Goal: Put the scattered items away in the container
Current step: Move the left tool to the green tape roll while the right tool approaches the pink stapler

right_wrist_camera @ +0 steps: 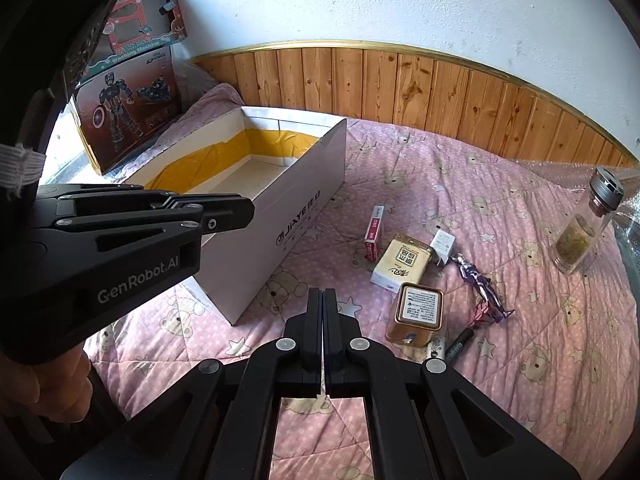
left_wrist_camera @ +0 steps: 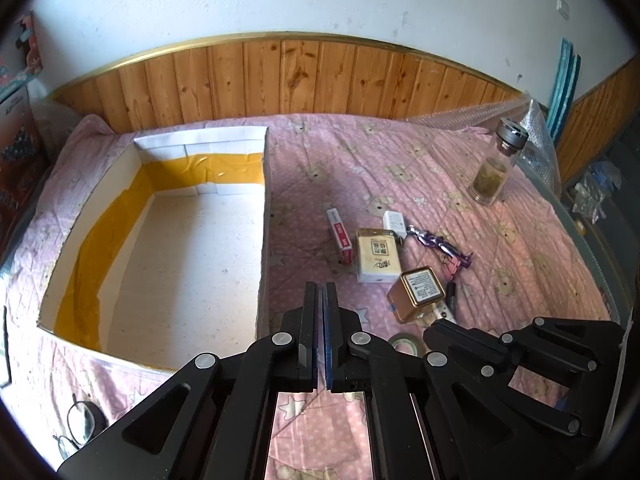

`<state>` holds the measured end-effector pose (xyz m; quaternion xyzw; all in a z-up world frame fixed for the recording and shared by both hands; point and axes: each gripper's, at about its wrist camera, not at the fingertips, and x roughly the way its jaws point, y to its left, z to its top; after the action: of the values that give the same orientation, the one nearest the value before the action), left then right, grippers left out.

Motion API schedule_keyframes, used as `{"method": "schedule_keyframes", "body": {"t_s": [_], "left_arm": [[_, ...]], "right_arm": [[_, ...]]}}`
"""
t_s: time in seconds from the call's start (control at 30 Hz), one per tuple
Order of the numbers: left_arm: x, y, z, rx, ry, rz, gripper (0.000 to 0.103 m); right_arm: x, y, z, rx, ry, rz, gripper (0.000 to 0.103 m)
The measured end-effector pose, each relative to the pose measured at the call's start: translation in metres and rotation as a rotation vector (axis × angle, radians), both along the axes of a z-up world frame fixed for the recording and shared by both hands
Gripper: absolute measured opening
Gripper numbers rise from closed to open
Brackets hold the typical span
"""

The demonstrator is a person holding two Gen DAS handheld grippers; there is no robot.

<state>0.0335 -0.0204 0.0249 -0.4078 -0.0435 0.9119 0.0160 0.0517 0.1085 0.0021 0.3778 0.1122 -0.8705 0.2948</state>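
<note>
An open white cardboard box [left_wrist_camera: 265, 200] with yellow tape inside sits on the pink bedspread; it also shows in the right wrist view [right_wrist_camera: 296, 200]. Scattered to its right lie a red card pack [left_wrist_camera: 340, 238], a cream packet [left_wrist_camera: 376, 256], a gold tin [left_wrist_camera: 418, 292], a white charger [left_wrist_camera: 394, 222], a purple figure [left_wrist_camera: 440, 248], a black marker [right_wrist_camera: 460, 344] and a tape roll [left_wrist_camera: 406, 342]. My left gripper [left_wrist_camera: 322, 292] is shut and empty above the spread beside the box. My right gripper [right_wrist_camera: 322, 300] is shut and empty, left of the tin [right_wrist_camera: 418, 314].
A glass bottle with a grey lid [left_wrist_camera: 496, 164] stands at the far right. Glasses [left_wrist_camera: 78, 426] lie near the box's front left corner. Toy boxes [right_wrist_camera: 128, 116] lean at the bed's far left. A wood-panelled wall [left_wrist_camera: 320, 80] runs behind the bed.
</note>
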Motion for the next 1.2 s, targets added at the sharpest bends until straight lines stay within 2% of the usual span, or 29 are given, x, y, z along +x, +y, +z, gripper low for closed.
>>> {"method": "schedule_keyframes", "body": {"t_s": [0.13, 0.17, 0.2, 0.23, 0.3, 0.53, 0.87, 1.2], "left_arm": [[-0.002, -0.002, -0.001, 0.053, -0.003, 0.005, 0.006], [-0.002, -0.001, -0.001, 0.057, -0.004, 0.006, 0.017], [-0.002, 0.0, -0.001, 0.057, -0.001, 0.009, 0.035], [-0.001, 0.002, 0.0, 0.054, 0.006, 0.006, 0.041], [0.0, 0.006, 0.001, 0.047, 0.013, -0.006, 0.043], [0.002, 0.018, -0.004, 0.073, -0.011, -0.053, 0.045], [0.004, 0.054, -0.032, 0.068, -0.092, -0.148, 0.045], [-0.006, 0.062, -0.067, 0.098, -0.203, -0.178, 0.045]], "right_arm": [[0.0, 0.004, -0.001, 0.002, -0.004, -0.017, 0.004], [-0.001, 0.004, -0.003, 0.009, -0.009, -0.018, 0.006], [-0.001, 0.006, -0.004, 0.016, -0.005, -0.03, 0.016], [-0.002, 0.008, -0.004, 0.018, -0.003, -0.037, 0.032], [-0.003, 0.013, -0.006, 0.019, -0.006, -0.044, 0.046], [-0.011, 0.033, -0.019, 0.023, -0.059, -0.072, 0.051], [-0.018, 0.063, -0.034, 0.056, -0.097, -0.103, 0.054], [-0.03, 0.141, -0.064, 0.063, -0.193, -0.244, 0.056]]}}
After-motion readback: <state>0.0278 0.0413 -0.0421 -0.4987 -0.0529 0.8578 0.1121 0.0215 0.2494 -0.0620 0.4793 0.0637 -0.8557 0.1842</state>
